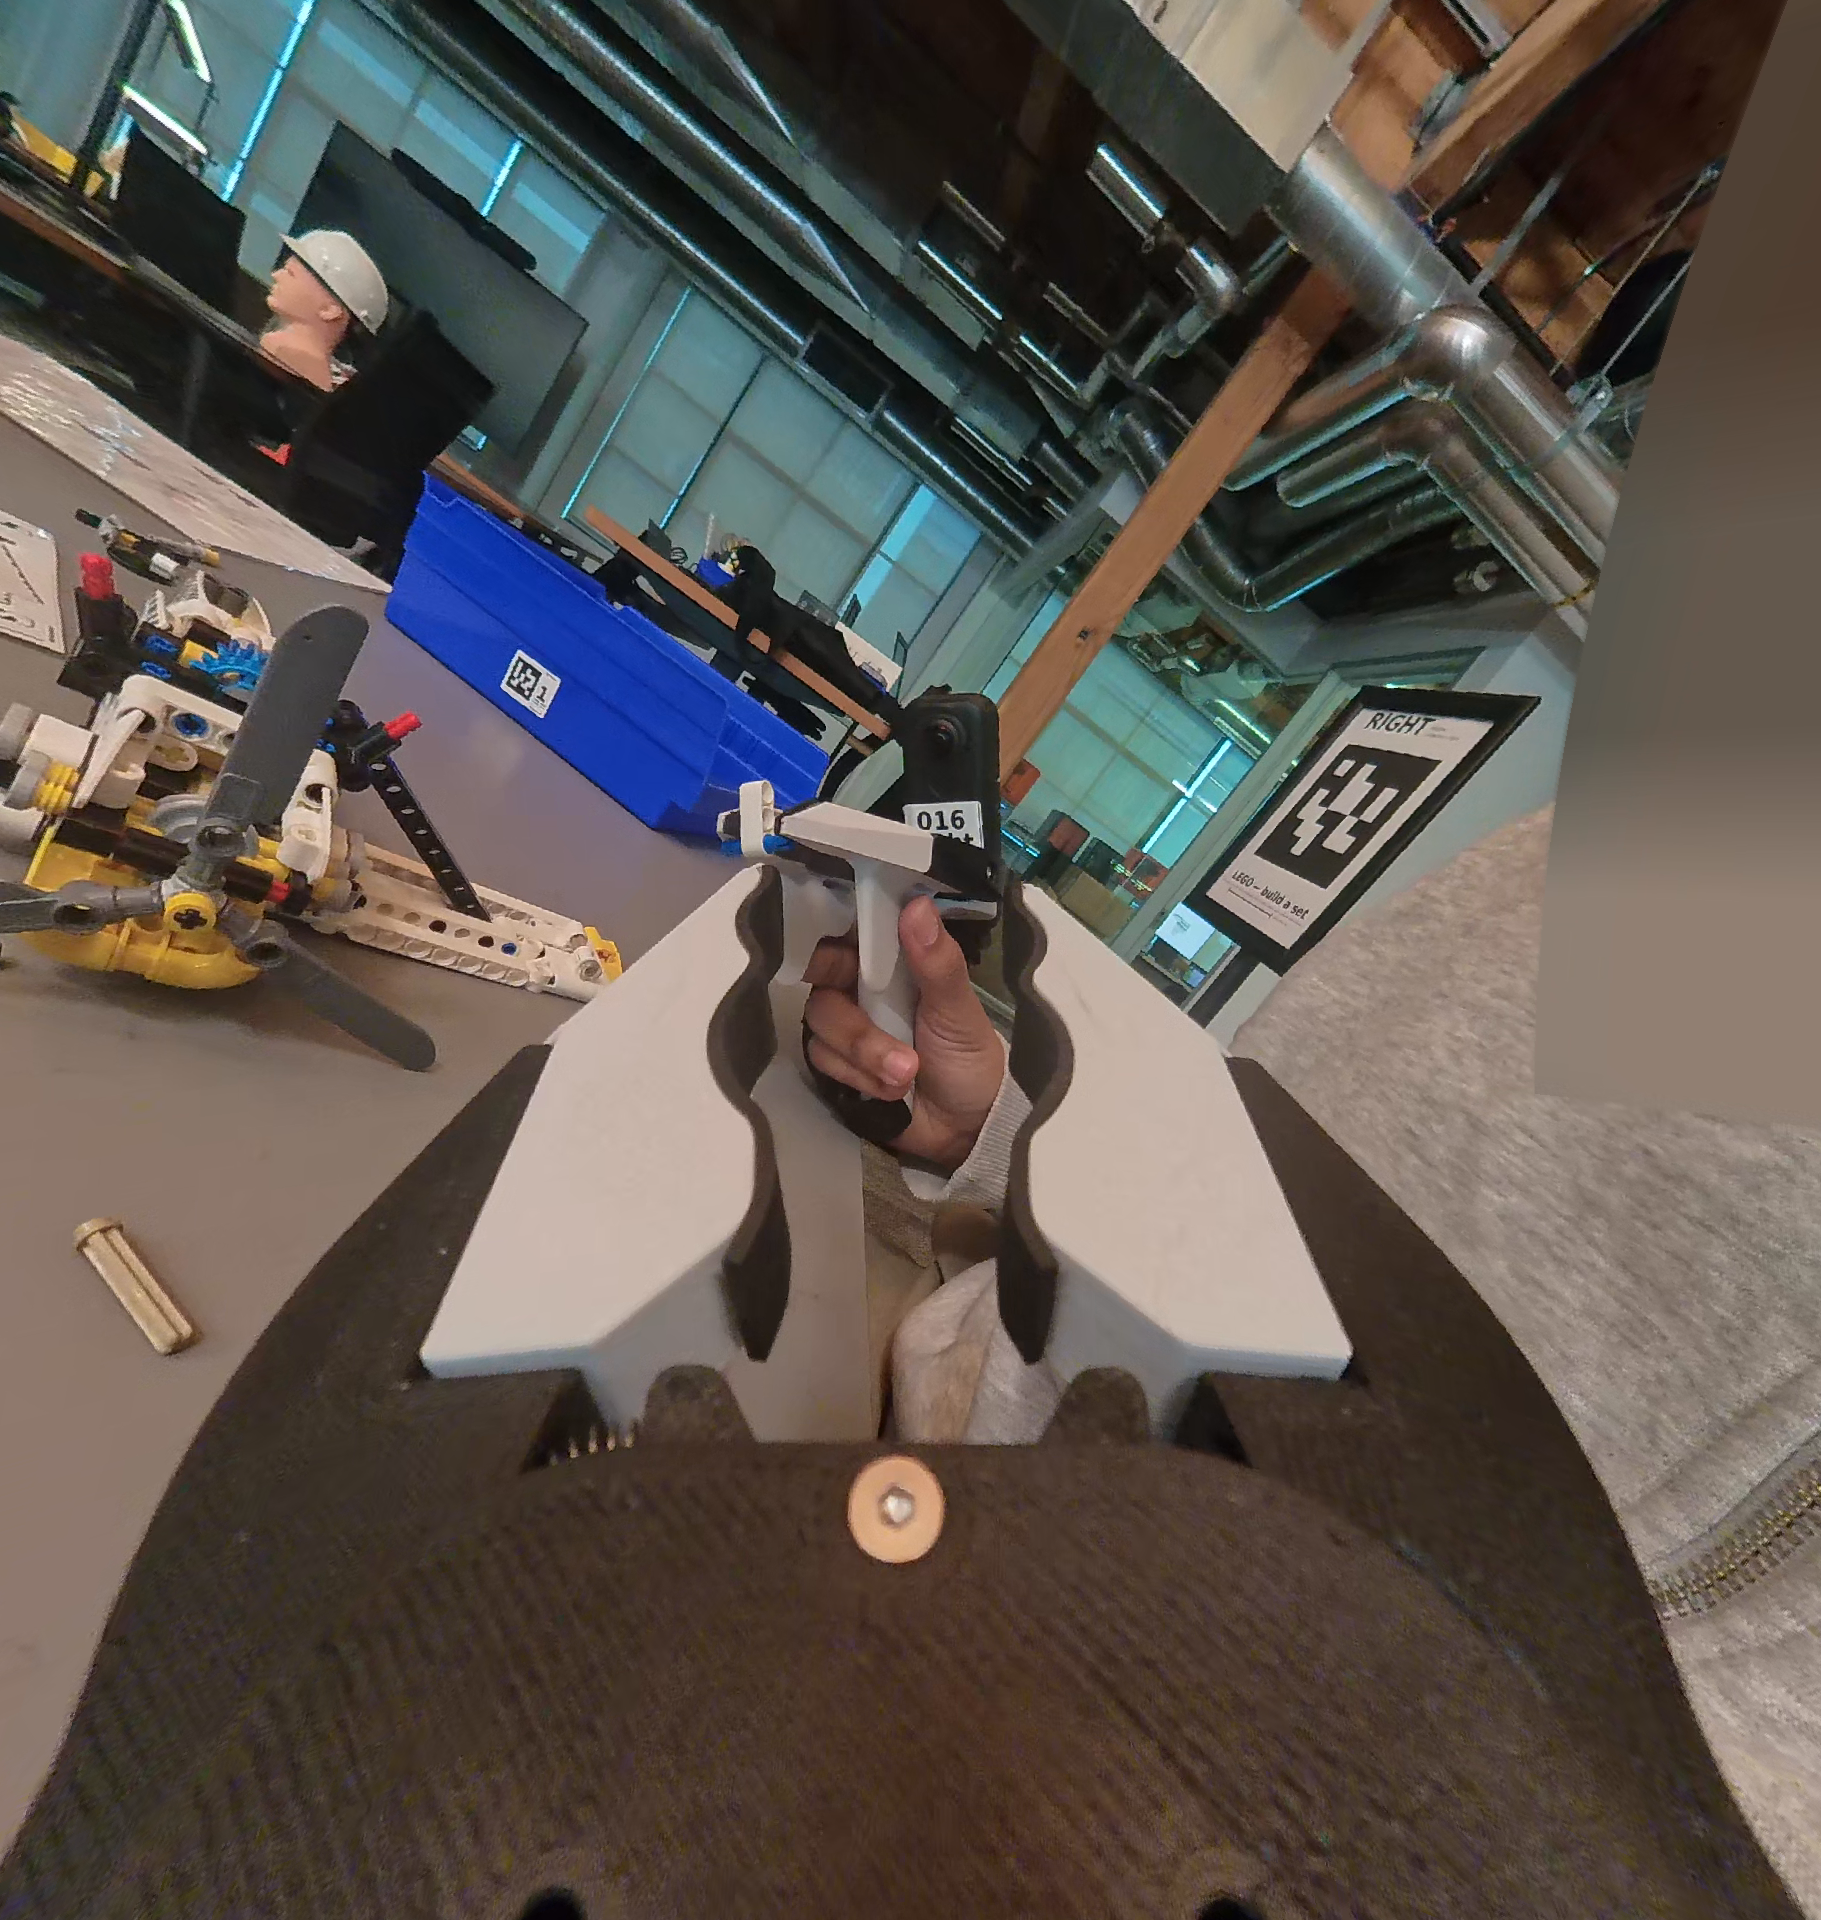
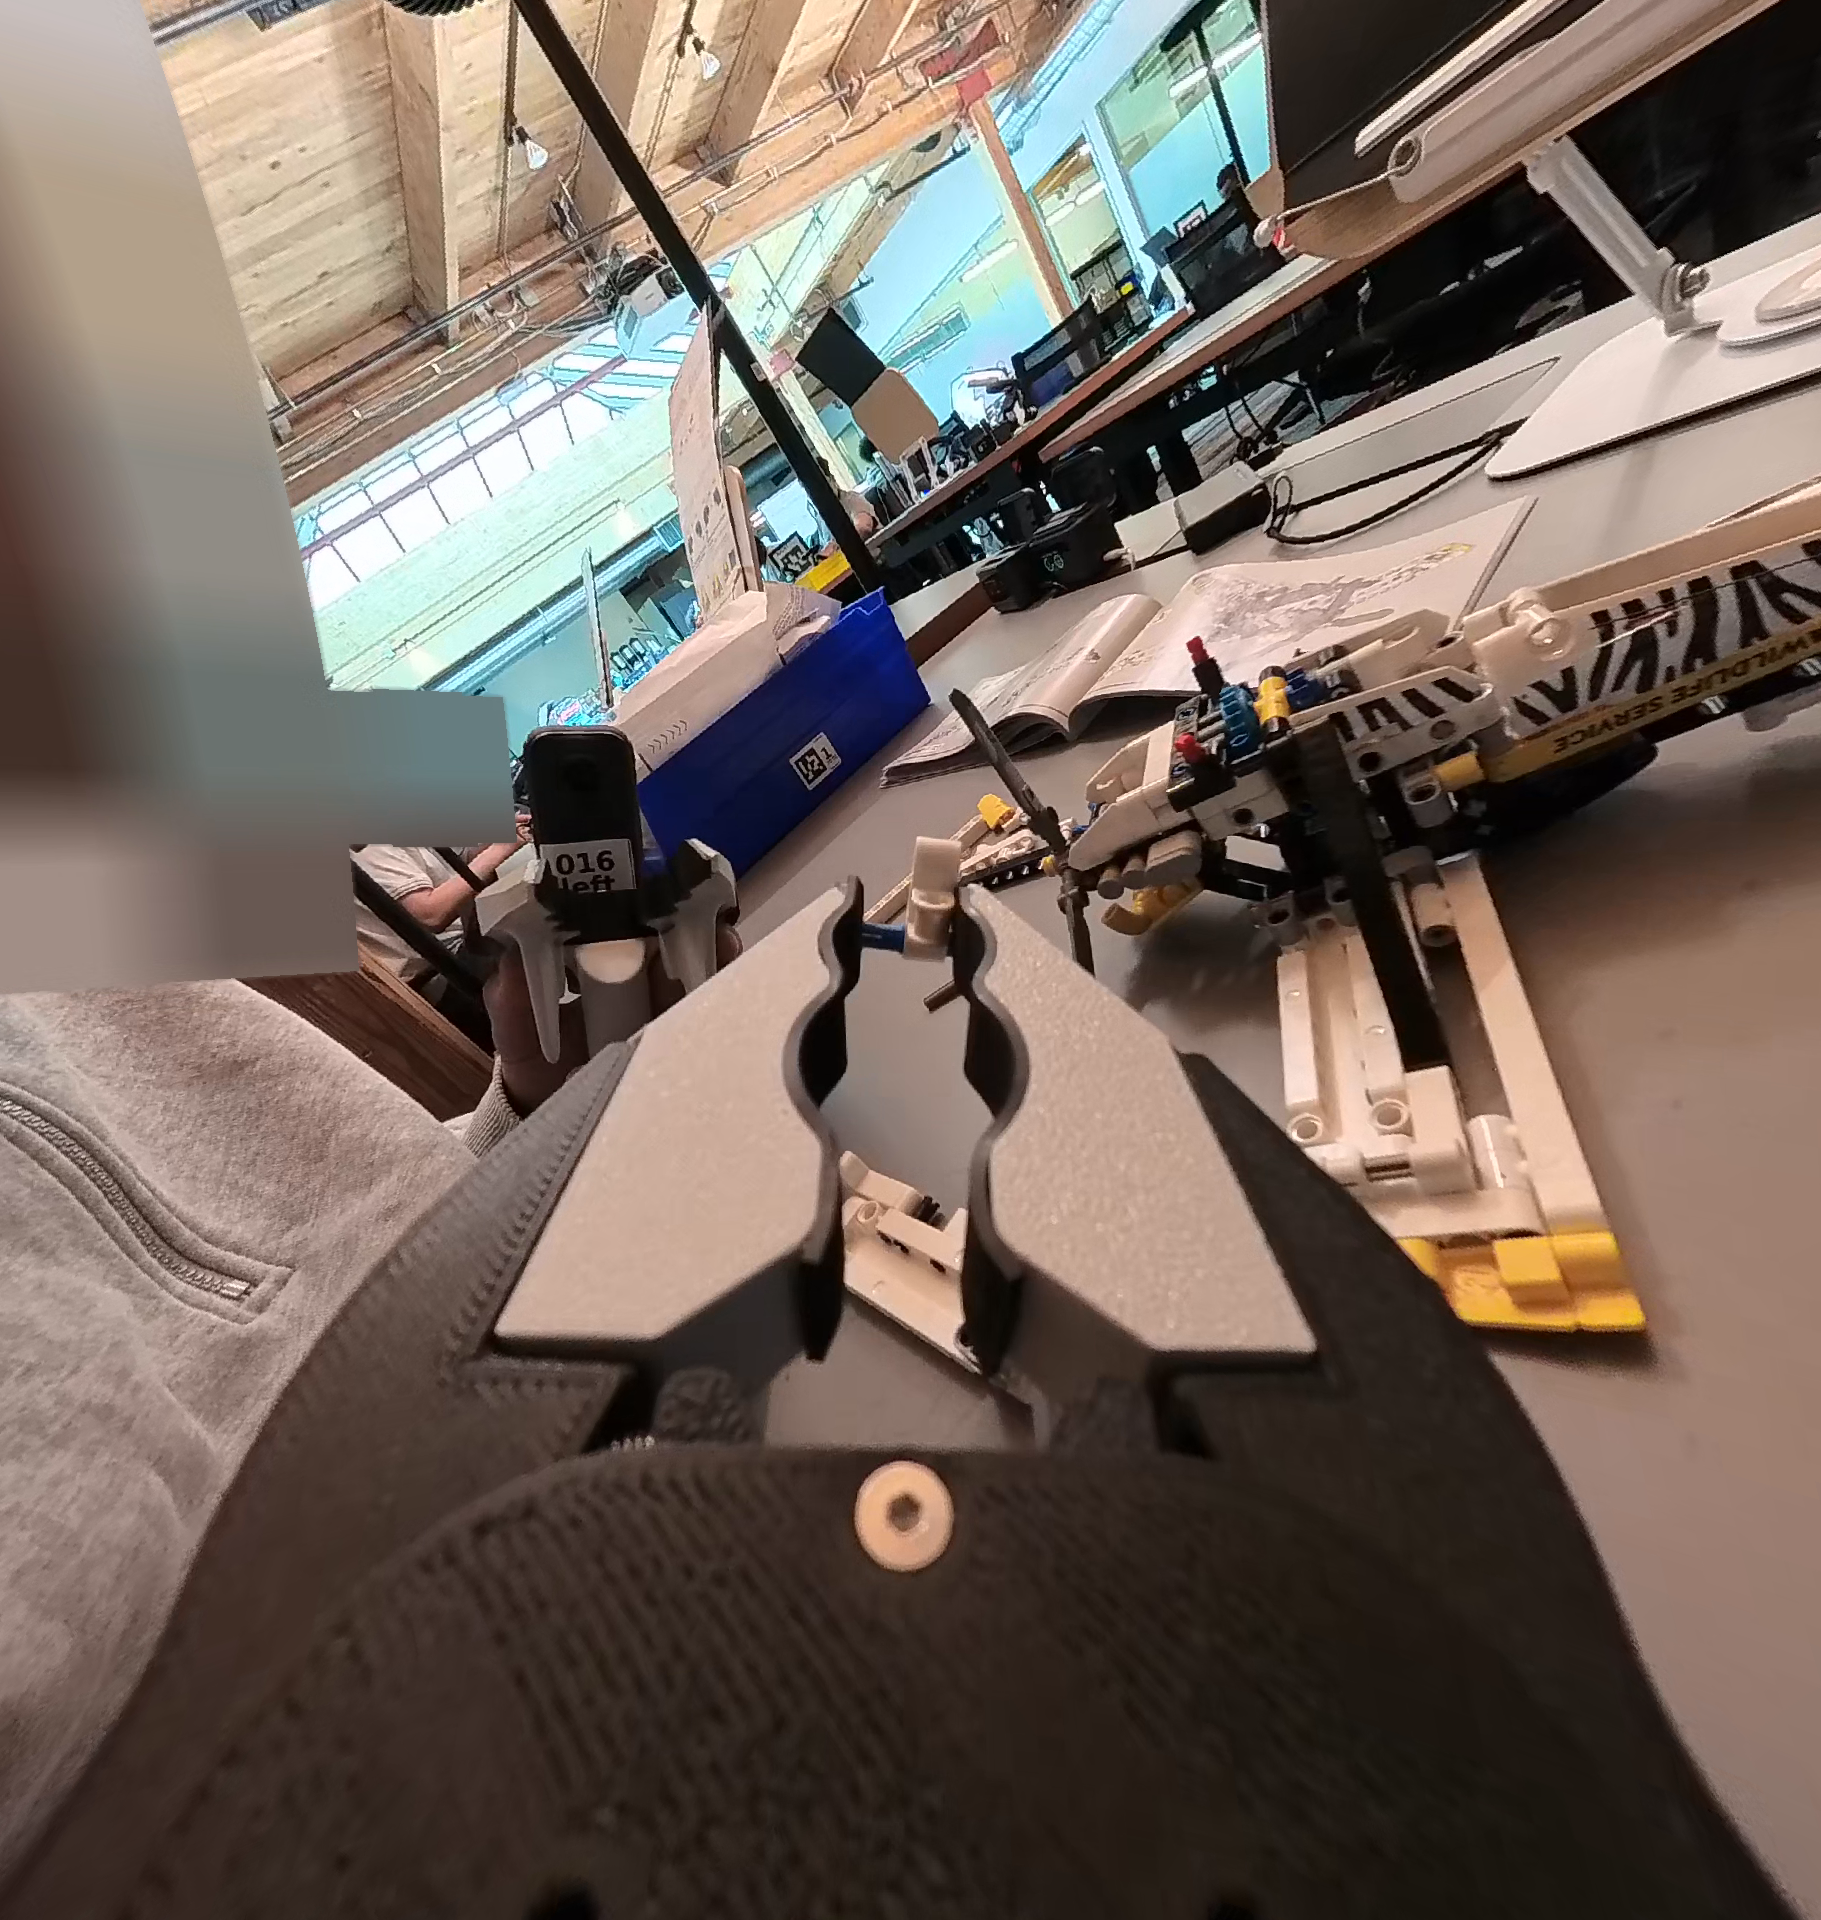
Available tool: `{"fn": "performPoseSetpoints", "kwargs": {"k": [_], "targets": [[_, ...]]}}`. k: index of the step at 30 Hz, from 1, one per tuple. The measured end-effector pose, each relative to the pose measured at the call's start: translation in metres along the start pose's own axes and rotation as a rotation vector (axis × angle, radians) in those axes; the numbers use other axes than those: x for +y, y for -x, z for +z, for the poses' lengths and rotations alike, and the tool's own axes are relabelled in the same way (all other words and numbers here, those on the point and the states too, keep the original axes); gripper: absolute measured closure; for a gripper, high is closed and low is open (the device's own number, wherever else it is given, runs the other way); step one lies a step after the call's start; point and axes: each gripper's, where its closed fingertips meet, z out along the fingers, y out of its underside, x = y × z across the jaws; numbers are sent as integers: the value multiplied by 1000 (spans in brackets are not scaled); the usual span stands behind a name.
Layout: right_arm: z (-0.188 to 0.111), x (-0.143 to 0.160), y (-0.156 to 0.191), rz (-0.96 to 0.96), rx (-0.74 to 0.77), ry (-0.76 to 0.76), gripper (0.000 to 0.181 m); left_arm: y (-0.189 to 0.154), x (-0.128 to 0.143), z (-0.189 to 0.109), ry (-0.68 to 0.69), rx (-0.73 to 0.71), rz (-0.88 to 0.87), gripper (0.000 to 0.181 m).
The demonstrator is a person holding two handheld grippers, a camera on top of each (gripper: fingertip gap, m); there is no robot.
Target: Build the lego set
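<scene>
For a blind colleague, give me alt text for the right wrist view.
The right claw grips a small white piece with a blue pin. Beyond it a half-built helicopter lies on the grey table, with a blue bin behind.

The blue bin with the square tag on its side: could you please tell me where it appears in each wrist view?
Left wrist view: blue bin, upper left of centre, behind the lego model.
Right wrist view: blue bin, left of centre, beyond the fingertips.
Shared landmark: the lego model.
</scene>
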Motion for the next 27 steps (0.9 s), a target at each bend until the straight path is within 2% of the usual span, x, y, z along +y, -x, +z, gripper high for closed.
{"fn": "performPoseSetpoints", "kwargs": {"k": [27], "targets": [[0,0,-2,5,14,-3,167,0,-3,-1,-16,5,-14,142]]}}
